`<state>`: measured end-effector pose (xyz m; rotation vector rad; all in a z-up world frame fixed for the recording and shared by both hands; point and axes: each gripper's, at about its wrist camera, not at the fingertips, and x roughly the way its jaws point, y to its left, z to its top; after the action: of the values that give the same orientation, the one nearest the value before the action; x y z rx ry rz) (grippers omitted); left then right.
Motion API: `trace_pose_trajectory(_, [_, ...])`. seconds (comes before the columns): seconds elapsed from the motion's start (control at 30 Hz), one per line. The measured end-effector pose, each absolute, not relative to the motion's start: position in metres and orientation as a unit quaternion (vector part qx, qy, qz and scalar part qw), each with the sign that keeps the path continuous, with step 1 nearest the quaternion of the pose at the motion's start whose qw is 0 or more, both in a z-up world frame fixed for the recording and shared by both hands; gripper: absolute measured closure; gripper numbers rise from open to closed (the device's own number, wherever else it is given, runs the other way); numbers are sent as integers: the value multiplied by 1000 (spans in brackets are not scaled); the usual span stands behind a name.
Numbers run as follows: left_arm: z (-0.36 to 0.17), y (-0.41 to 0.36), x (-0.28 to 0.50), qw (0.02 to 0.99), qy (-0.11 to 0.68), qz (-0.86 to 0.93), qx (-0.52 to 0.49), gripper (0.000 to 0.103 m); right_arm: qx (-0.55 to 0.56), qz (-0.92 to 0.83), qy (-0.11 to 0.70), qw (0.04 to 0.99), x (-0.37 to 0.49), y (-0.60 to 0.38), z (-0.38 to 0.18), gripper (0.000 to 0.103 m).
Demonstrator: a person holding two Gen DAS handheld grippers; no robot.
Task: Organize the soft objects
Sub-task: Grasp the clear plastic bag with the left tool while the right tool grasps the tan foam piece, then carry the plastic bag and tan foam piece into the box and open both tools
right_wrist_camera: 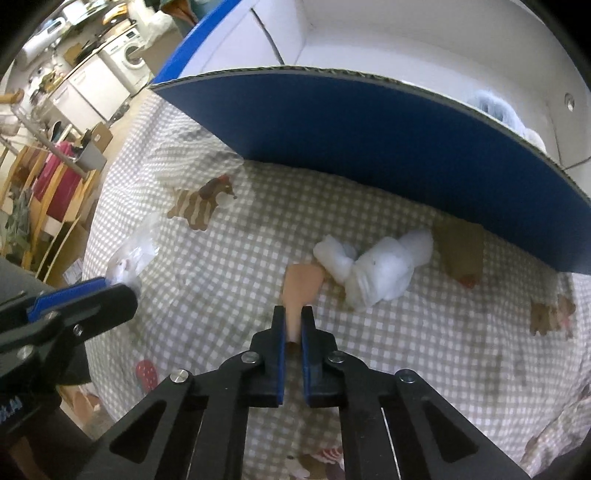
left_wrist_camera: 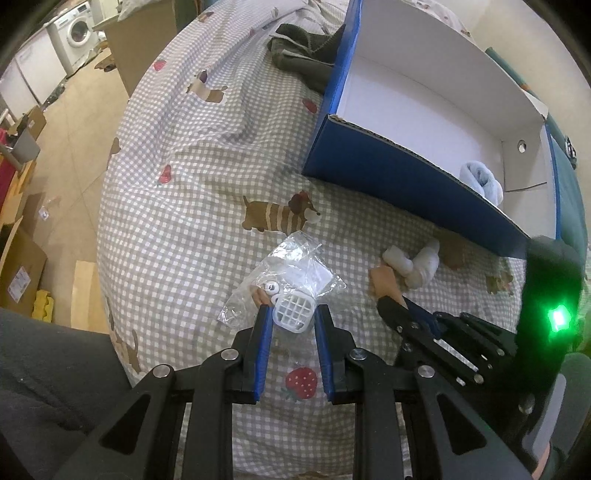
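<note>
Two grippers work over a bed. The right gripper (right_wrist_camera: 293, 325) has its jaws pressed together on the narrow end of a peach-coloured soft piece (right_wrist_camera: 301, 286), which lies flat on the cover. Touching that piece's far right edge is a white knotted cloth bundle (right_wrist_camera: 376, 271), one of its kind, lying just near the blue wall of the box. The left gripper (left_wrist_camera: 293, 314) holds its fingers narrow around a white grid-patterned object (left_wrist_camera: 295, 308) that sits in a clear plastic bag (left_wrist_camera: 291, 273); the bag spreads on the cover beyond the fingertips, left of the peach piece.

One box (left_wrist_camera: 388, 170), blue outside and white inside, stands open on the far right of the bed. Inside it, at the right end, lies one pale blue rolled towel (left_wrist_camera: 482, 181). One dark green cloth (left_wrist_camera: 303, 55) is crumpled against the box's far left corner.

The bed cover (left_wrist_camera: 192, 192) is checked grey and white, printed with dachshunds and strawberries. Left of the bed is a tiled floor with cardboard boxes (left_wrist_camera: 22, 266), and one washing machine (left_wrist_camera: 75, 31) stands far off.
</note>
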<state>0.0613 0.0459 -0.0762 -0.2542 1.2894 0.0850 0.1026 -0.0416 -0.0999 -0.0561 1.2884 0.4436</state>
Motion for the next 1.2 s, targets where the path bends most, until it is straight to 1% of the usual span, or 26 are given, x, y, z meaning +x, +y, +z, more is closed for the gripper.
trace_pose_trajectory(0.43, [-75,28,60,797,597,17,-91,82,0,219,573,790,72,-79,-59,96])
trace_pose_trajectory(0.73, [-61,17,62,813,577,20,-74,82,36,210,552,806,66,-120,-36,96])
trace_pose_trajectory(0.83, [-51,21,64,818,569,28,-82,82,50,206,540,815,67,-131,-23,96])
trace_pose_trajectory(1.0, [-16,24,74,842,532,31,-81,82,65,197,511,834,75,-152,5,96])
trace_pose_trajectory(1.2, [15,19,104,861,504,20,-63,82,73,189,482,852,94,-171,29,96])
